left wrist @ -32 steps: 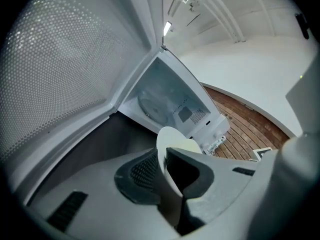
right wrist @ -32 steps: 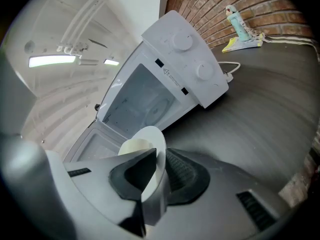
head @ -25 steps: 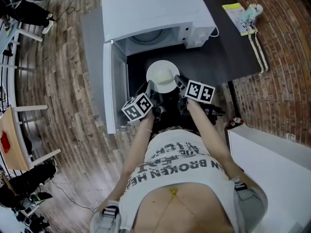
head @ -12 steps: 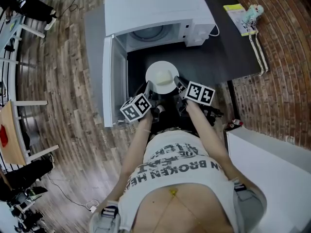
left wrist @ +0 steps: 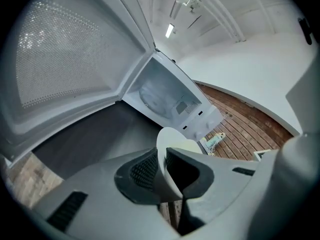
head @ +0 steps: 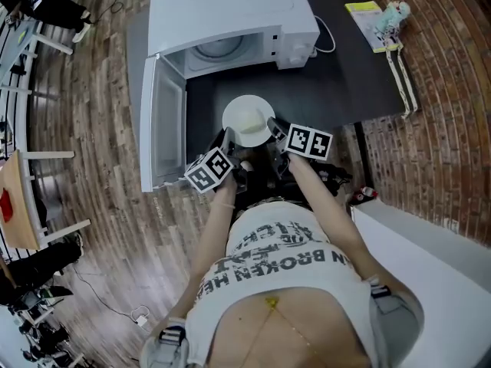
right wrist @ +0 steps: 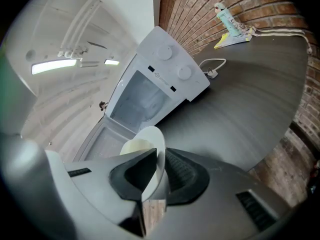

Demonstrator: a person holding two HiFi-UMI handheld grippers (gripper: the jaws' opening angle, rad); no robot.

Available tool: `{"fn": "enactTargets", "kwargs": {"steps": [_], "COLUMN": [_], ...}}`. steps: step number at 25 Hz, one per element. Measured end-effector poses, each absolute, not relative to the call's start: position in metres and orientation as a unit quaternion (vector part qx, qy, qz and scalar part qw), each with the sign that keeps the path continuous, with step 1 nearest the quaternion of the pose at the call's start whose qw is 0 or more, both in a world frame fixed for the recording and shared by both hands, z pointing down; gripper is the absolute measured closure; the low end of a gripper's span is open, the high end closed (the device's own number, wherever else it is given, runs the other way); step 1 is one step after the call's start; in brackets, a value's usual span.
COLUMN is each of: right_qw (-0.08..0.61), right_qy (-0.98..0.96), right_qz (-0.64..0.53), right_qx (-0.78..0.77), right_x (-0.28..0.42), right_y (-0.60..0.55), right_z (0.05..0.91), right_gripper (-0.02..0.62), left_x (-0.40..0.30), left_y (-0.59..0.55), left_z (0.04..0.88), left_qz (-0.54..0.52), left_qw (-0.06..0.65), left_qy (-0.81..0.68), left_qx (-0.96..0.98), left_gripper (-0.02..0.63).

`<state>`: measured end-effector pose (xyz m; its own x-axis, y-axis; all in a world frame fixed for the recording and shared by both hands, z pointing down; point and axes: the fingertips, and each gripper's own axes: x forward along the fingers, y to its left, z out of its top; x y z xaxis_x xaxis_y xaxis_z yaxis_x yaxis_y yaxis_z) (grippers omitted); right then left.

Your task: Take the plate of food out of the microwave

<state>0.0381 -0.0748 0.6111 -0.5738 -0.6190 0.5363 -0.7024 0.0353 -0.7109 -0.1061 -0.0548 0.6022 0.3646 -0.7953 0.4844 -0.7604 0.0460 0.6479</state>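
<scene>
Over the dark table (head: 345, 75), our left gripper (head: 229, 139) and right gripper (head: 274, 126) clamp opposite rims of the stiff, probably fragile plate (head: 245, 117).

A round white plate (head: 233, 108) bearing a pale yellowish food (head: 250, 119) is held roughly level outside the white microwave (head: 230, 10), near its open cavity. The plate's left rim is clamped by the left gripper (head: 228, 136), its right rim by the right gripper (head: 274, 126). The microwave door (head: 157, 125) is swung wide open to the left.
</scene>
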Motion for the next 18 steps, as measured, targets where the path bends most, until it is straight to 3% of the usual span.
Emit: {"fn": "enactTargets", "kwargs": {"steps": [18], "right_qw": [0.05], "right_qy": [-0.747], "right_qz": [0.528], "right_qx": [0.401], "right_x": [0.098], "right_y": [-0.041], "right_z": [0.605], "right_gripper": [0.548], "left_x": [-0.041], "left_y": [-0.006], "left_z": [0.595], "left_qz": [-0.05], "left_qw": [0.451], "left_qy": [-0.599], "left_qx": [0.66], "left_gripper": [0.548]}}
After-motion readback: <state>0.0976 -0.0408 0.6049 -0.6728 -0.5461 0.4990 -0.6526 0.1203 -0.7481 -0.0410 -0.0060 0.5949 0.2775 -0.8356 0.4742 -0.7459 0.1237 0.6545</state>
